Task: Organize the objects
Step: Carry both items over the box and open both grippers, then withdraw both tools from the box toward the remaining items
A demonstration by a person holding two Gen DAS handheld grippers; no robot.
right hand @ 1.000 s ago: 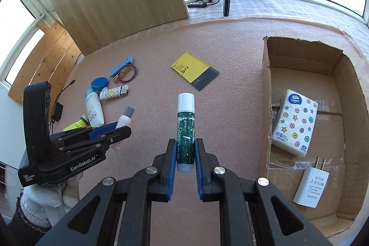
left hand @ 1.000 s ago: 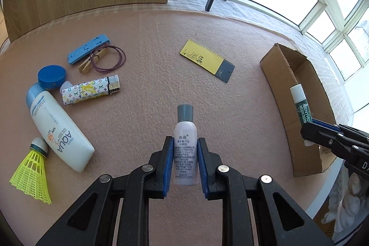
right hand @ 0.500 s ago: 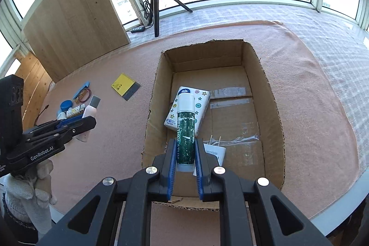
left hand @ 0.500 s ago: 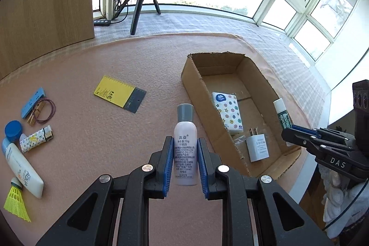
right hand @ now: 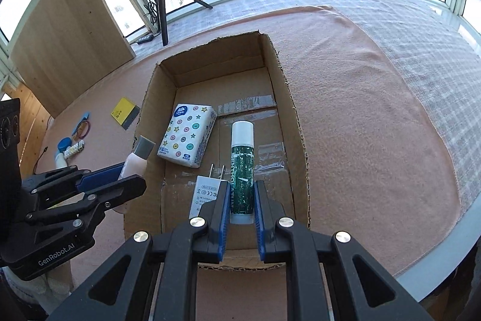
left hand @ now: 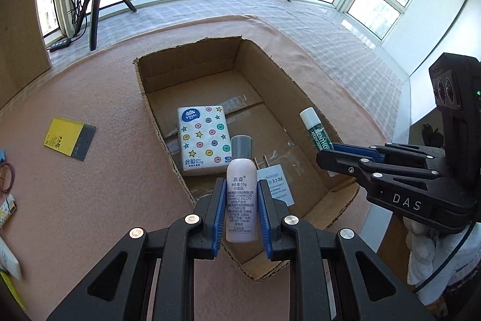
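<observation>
Left wrist: cardboard box (left hand: pixel 288 71) now fills centre, previously far right.

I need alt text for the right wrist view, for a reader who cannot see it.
The right gripper holds a green and white tube above an open cardboard box containing a tissue pack and a white charger. At left, the left gripper holds a small pink bottle.

pink bottle (left hand: pixel 242 194), green stick (right hand: pixel 242 175) — above box (right hand: pixel 288 98)

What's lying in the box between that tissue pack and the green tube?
A white plug adapter lies on the box floor between the tissue pack and the green tube, in the right wrist view.
</observation>
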